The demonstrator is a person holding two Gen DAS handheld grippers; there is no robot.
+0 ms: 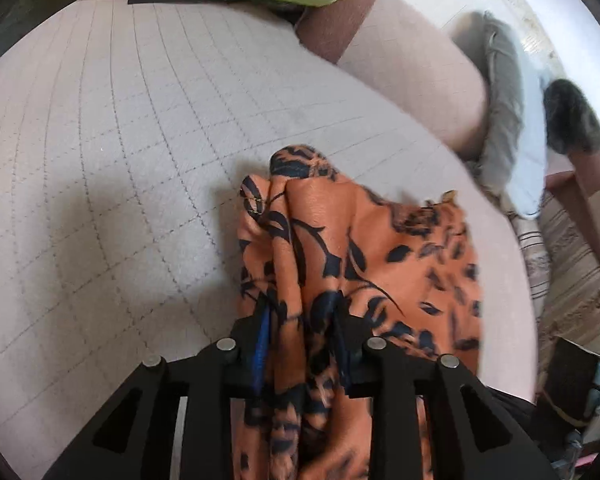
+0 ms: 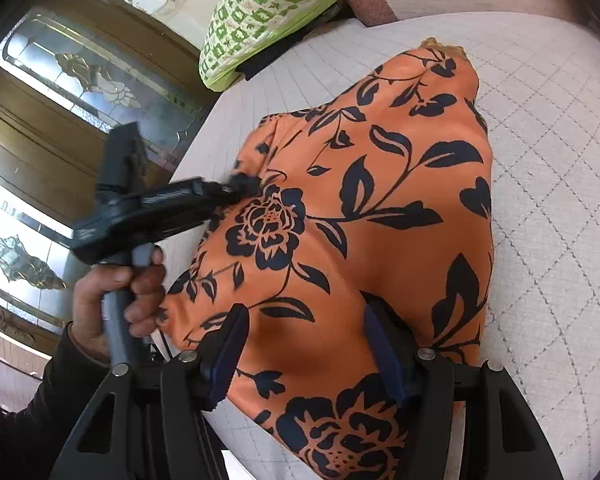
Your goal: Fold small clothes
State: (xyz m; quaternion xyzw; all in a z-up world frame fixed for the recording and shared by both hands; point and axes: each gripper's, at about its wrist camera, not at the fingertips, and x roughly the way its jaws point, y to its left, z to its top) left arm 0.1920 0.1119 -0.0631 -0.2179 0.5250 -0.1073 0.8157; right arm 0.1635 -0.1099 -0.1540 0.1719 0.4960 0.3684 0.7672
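- An orange garment (image 2: 380,208) printed with dark navy flowers and leaves lies across a pale quilted bed surface (image 2: 540,208), its far end reaching toward the head of the bed.
- The left gripper (image 1: 302,320) has its fingers drawn narrow, pinched on a bunched fold of the orange cloth, which rises gathered between the blue pads and drapes away to the right in the left wrist view.
- From the right wrist view, the same left gripper (image 2: 240,184) meets the garment's left edge beside a large printed flower; the person's hand (image 2: 116,300), in a dark sleeve, wraps a grey handle below it.
- The right gripper (image 2: 304,348) holds its fingers moderately wide, one blue pad at each side of a raised hump of cloth at the garment's near end; the fabric runs between and under them, and whether the pads actually press on it cannot be told.
- A green-and-white patterned bundle (image 2: 268,12) sits at the far corner of the bed, over something dark and flat.
- A brown cushion (image 1: 332,32) rests at the far edge of the bed beside the green bundle.
- A wooden cabinet with leaded glass panels (image 2: 84,80) stands to the left of the bed.
- Grey fringed cloth (image 1: 500,112) lies off the bed's right side.
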